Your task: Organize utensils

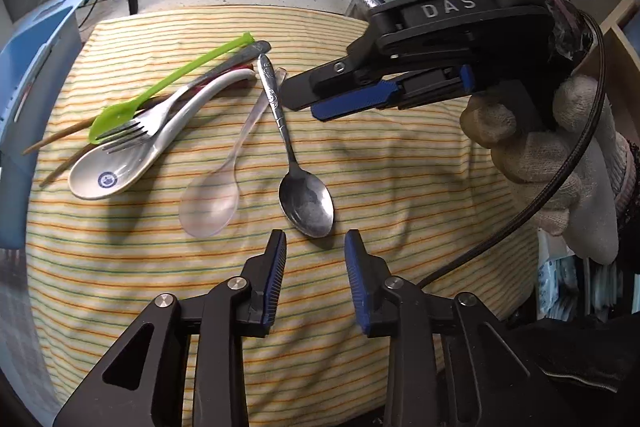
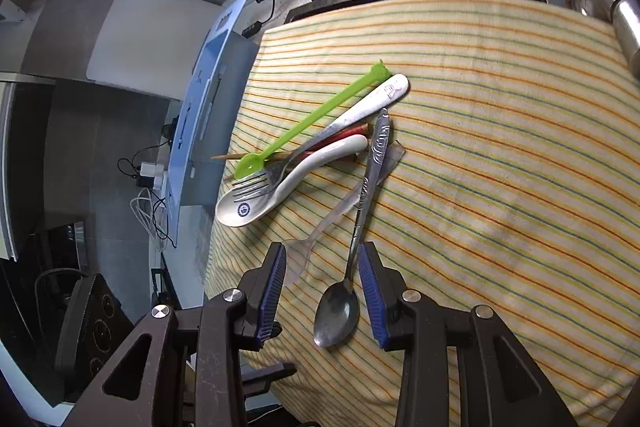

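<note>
The step in hand looks like the pick of the metal spoon [image 2: 336, 311] — nothing has been sorted yet, so the task reads as barely begun. The spoon lies on the striped cloth [image 2: 500, 187], apart from the pile, its bowl toward the near edge and its handle running back to cross the clear spoon [image 1: 212, 203]. The rest sit together toward the cloth's left side: a white soup spoon [image 1: 116, 171], a fork [image 1: 140, 131] resting in it, a green spoon [image 1: 116, 115] on top and chopsticks [image 1: 56, 139] underneath.

The right gripper [image 2: 322, 291] is spread, its 2 blue pads straddling the metal spoon's neck and bowl without touching it; the right-hand pad sits just beside the stem. In the left wrist view its tips hang over the handle end, so how low it is cannot be told exactly. The next move, as I judge it, calls for lowering until the pads flank the thin stem, then closing squarely — the stem is narrow and slick, and the clear spoon's handle lies right under it, so a sloppy close could drag both.

The left gripper [image 1: 316, 247] is also spread and holds nothing, hovering over the cloth's near edge with the metal spoon's bowl just ahead of its tips. The gloved right hand [image 1: 552, 163] grips the right gripper's handle from the side.
</note>
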The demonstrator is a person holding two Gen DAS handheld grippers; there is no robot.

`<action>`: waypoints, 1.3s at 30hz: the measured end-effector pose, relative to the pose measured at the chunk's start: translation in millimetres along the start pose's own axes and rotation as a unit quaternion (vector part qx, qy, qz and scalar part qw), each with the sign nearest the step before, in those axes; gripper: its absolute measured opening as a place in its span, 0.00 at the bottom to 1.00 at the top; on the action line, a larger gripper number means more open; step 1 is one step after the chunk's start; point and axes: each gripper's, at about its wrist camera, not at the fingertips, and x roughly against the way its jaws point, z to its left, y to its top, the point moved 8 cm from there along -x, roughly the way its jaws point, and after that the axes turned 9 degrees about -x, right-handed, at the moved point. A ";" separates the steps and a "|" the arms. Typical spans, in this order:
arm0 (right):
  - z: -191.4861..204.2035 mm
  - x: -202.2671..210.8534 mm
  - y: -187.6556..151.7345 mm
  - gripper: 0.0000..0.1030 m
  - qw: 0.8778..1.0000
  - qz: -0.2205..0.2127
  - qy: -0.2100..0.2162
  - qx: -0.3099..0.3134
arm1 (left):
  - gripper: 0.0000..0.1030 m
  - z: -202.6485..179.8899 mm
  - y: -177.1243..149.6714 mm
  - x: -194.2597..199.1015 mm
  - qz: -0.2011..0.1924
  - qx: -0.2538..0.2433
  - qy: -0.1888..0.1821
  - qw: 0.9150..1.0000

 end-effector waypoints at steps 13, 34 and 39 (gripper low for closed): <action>-15.9 -16.5 3.0 0.28 0.999 0.021 0.015 -0.021 | 0.37 -10.9 -5.9 -27.8 0.018 -0.035 0.039 0.998; -30.0 -21.3 -0.4 0.04 0.994 0.013 0.048 -0.096 | 0.29 2.3 7.8 -22.0 -0.027 -0.021 -0.004 0.999; -19.5 -7.1 -4.0 0.03 0.993 -0.004 0.055 -0.103 | 0.29 4.9 18.1 -11.5 -0.039 -0.029 -0.018 0.999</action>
